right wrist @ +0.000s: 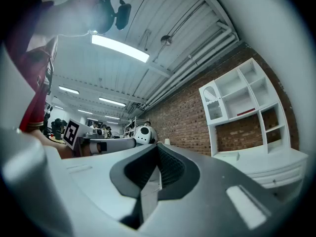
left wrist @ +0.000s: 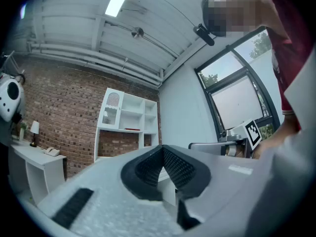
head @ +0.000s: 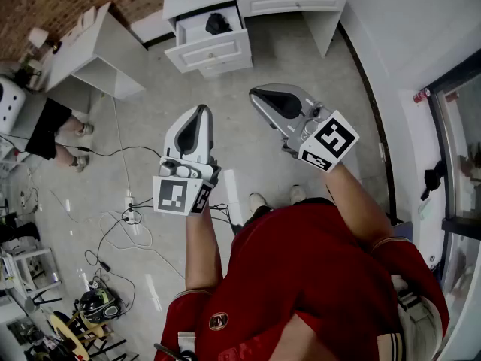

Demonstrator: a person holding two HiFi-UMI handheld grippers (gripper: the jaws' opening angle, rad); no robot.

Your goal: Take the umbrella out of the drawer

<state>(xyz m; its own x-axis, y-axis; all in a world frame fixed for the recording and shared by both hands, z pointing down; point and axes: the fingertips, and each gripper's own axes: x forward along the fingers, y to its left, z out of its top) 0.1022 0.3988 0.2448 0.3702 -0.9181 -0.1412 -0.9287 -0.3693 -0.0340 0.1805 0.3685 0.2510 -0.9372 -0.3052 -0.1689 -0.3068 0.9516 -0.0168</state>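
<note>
Umbrella sits in the open drawer, well away from both hands. Left gripper and right gripper have fingers together, holding nothing. Go in like that and you'd probably just shove it deeper or bump the drawer shut.

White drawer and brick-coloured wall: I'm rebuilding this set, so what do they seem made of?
White open drawer: probably painted wood or board; smooth, evenly white, with a framed panel front. Red-brown wall: exposed brick, matt, with pale mortar joints visible.
</note>
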